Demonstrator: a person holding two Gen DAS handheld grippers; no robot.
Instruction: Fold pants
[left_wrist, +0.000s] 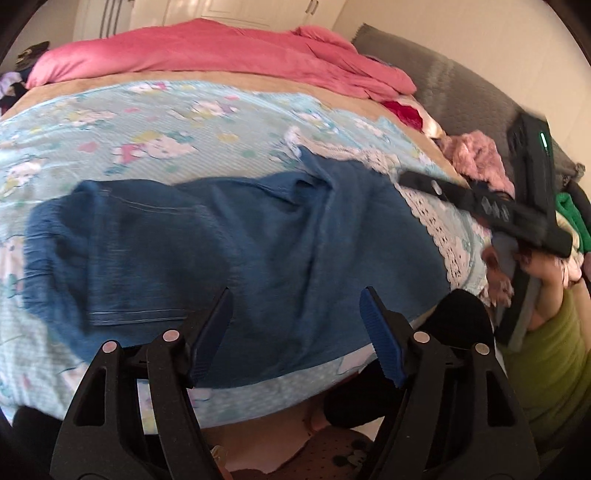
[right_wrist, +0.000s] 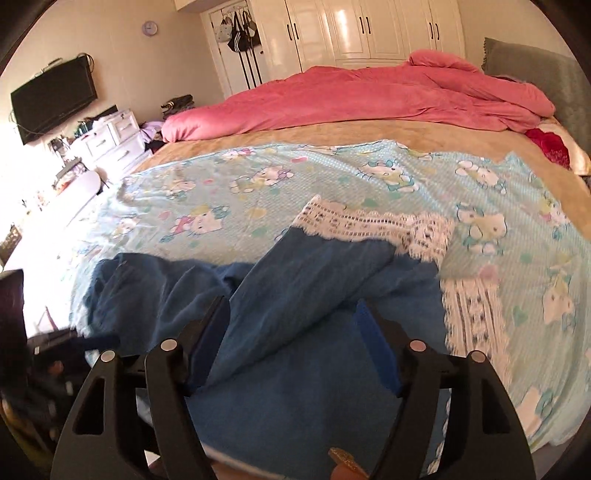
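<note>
You see a pink duvet (right_wrist: 354, 96) bunched along the bed's far side, a cartoon-cat sheet (right_wrist: 332, 177) spread below it, white wardrobes (right_wrist: 362, 29) and a wall television (right_wrist: 53, 99).

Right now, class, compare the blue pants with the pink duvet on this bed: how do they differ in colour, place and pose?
The blue pants are dark denim blue; the pink duvet is pink. The pants lie at the near edge on the cartoon-print sheet, just ahead of the open grippers; the duvet sits at the far side, off that sheet. The pants lie fairly flat with one leg folded across; the duvet is heaped in a long, puffy ridge. Both are rumpled cloth on one bed.
</note>
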